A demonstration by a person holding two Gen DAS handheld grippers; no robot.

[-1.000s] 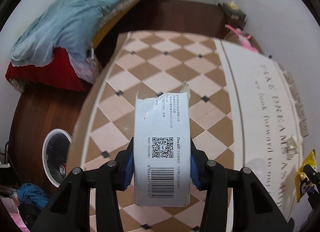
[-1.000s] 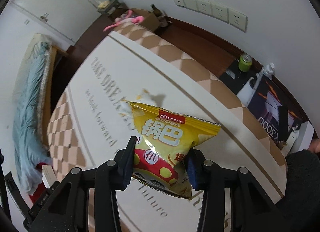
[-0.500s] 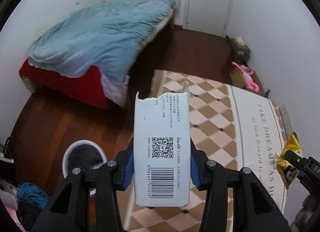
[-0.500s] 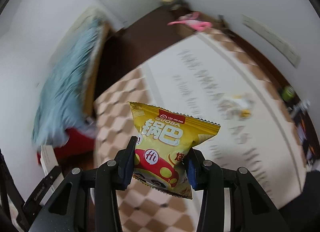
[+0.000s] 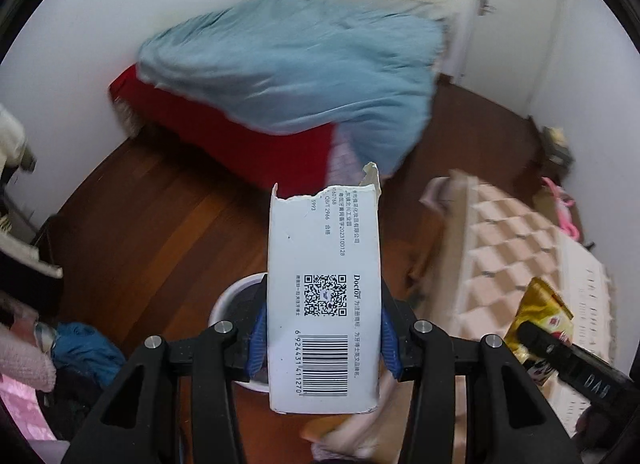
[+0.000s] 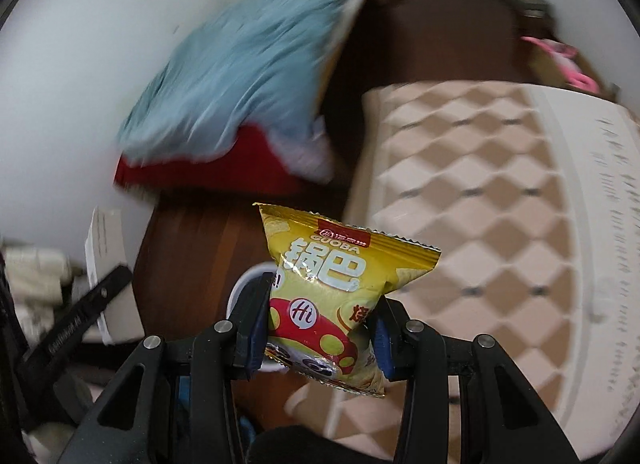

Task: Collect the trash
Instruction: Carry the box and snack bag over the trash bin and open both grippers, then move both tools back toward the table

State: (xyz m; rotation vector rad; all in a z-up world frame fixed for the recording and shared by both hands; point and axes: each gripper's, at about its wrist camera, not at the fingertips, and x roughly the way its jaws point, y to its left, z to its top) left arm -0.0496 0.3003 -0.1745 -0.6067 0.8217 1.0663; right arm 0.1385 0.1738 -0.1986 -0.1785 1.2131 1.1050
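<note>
The left tongs (image 5: 322,338) are closed on a white carton (image 5: 323,296) with a torn top edge and a barcode; the blue pads press its two long sides near the lower half. The carton looks light and fairly stiff, but probably empty, so a hard squeeze may crush it; the grip on the narrow sides seems right. It hangs above the white waste bin (image 5: 228,298) that stands on the wooden floor (image 5: 152,224), partly hidden behind it. The right tongs (image 6: 320,338) are closed on a yellow snack bag (image 6: 334,284), gripped at its lower part, with the top standing free. The bag is soft, light and slippery foil, so it can slide or crumple; holding across the body is safer. The bin's rim (image 6: 250,278) shows just behind this bag too.
</note>
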